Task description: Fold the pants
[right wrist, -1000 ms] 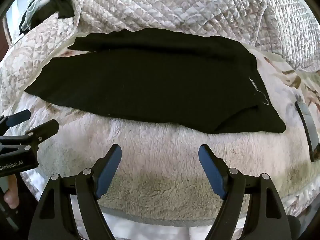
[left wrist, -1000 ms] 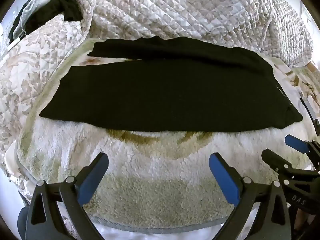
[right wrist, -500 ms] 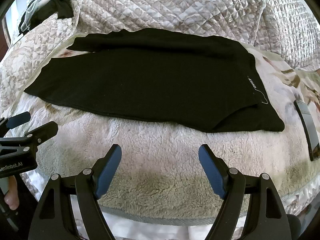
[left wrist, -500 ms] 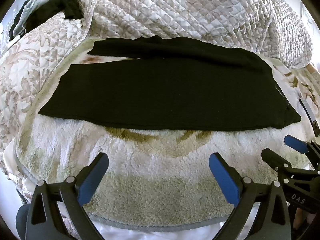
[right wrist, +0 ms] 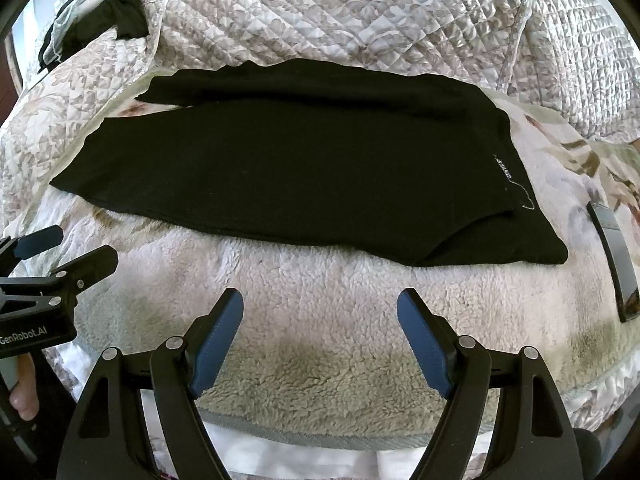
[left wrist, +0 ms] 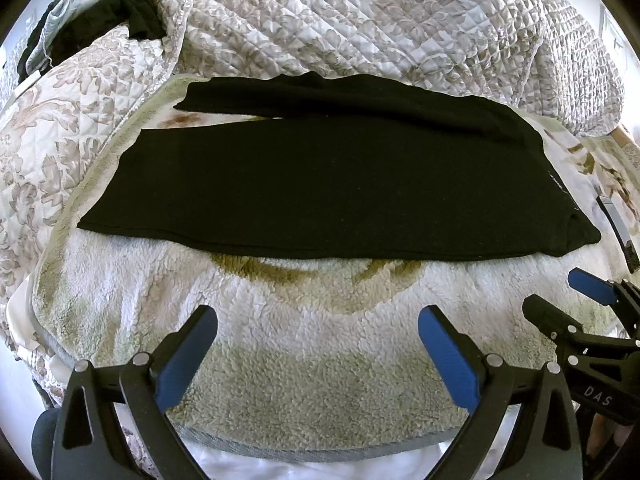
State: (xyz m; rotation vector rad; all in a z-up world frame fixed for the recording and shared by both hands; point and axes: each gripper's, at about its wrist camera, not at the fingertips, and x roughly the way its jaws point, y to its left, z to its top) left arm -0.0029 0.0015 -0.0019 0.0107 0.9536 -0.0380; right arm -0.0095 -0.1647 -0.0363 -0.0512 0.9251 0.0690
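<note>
Two tools, both hovering low over the near edge of the bed, neither touching cloth. Left tool (left wrist: 318,330): blue pads wide apart, nothing between them. Right tool (right wrist: 320,314): same, pads spread and empty. Each shows at the edge of the other's view, so they sit side by side.

Black pants (left wrist: 320,184) lie flat across the middle of the frame on a fluffy cream blanket (left wrist: 304,344). One leg is laid over the other, not quite square: the under leg's hem peeks out at upper left. Waistband sits at the right, with a small white label (right wrist: 503,166) and a loose thread. Quilted floral bedspread (left wrist: 360,20) bunched behind. A dark phone (right wrist: 612,264) lies just beside the waist end, at right of frame. Dark clothing heap (left wrist: 104,24), upper left corner.

Judgement: lengthwise fold looks done; crosswise fold comes next. To do it well, pinch both layers together at one end, one tool on each corner, lift evenly and carry across to the other end. Square the stray hem first. Fleece may drag the fabric; lift clear rather than slide. Keep clear of the phone.
</note>
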